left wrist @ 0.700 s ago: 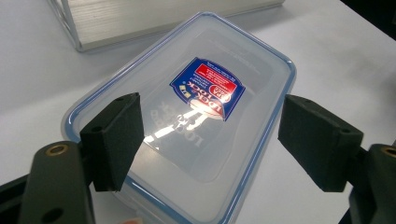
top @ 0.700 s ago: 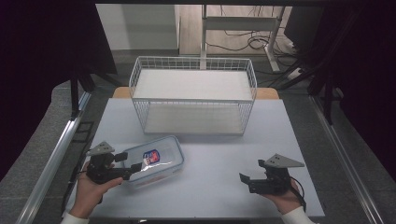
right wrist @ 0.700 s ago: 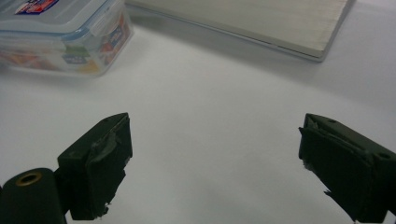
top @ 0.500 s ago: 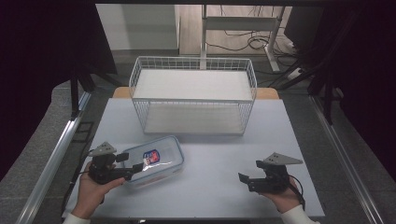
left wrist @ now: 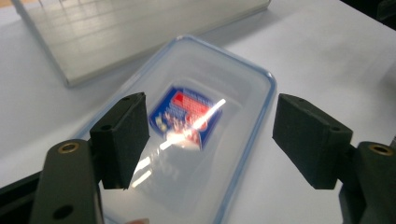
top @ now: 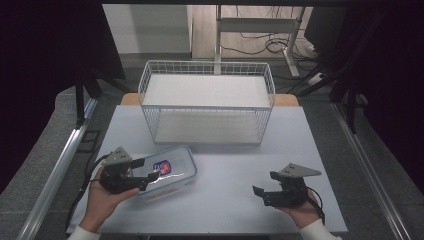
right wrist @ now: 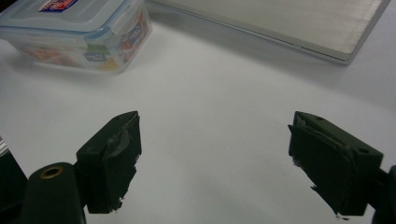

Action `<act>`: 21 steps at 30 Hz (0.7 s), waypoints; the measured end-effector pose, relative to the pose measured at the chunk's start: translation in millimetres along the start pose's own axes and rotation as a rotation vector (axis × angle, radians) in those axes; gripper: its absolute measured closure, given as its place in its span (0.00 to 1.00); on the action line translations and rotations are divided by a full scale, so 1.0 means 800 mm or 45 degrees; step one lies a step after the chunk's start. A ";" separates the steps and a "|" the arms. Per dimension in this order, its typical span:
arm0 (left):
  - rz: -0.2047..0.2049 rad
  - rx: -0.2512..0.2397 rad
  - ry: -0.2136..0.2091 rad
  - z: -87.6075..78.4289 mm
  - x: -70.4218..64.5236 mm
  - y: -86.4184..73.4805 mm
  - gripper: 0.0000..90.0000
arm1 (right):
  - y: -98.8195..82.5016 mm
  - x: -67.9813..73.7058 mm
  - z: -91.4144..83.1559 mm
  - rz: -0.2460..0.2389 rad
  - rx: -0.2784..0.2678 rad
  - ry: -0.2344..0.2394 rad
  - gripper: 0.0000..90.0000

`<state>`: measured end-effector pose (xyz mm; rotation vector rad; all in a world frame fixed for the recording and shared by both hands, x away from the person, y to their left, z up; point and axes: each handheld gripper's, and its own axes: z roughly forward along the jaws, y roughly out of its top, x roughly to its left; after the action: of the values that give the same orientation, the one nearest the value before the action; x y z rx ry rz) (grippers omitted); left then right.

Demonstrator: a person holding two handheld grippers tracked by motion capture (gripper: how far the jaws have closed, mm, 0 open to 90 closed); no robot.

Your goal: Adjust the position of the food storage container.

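Left gripper (top: 145, 171) jaws spread wide above the clear rectangular plastic container with blue-rimmed lid (top: 167, 171), lid closed, gripping nothing. Right gripper (top: 262, 191) jaws apart over bare white table (top: 225, 165). White wire basket (top: 207, 102) stands behind.

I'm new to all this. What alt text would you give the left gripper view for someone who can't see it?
Two black jaws of the left tool stand wide open just above a clear plastic food container with a blue-rimmed lid and a red and blue label, not gripping it. The container rests on a white table, with the pale base of a wire basket behind it.
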<state>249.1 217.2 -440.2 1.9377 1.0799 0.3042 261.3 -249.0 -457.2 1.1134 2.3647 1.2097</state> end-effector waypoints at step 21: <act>-0.024 0.215 -0.060 0.107 0.068 0.083 0.76 | -0.005 -0.005 0.013 -0.027 0.019 -0.047 0.18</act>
<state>367.9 194.9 -449.1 2.0717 1.1230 0.1604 267.8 -247.3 -467.2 1.1028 2.3557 1.1568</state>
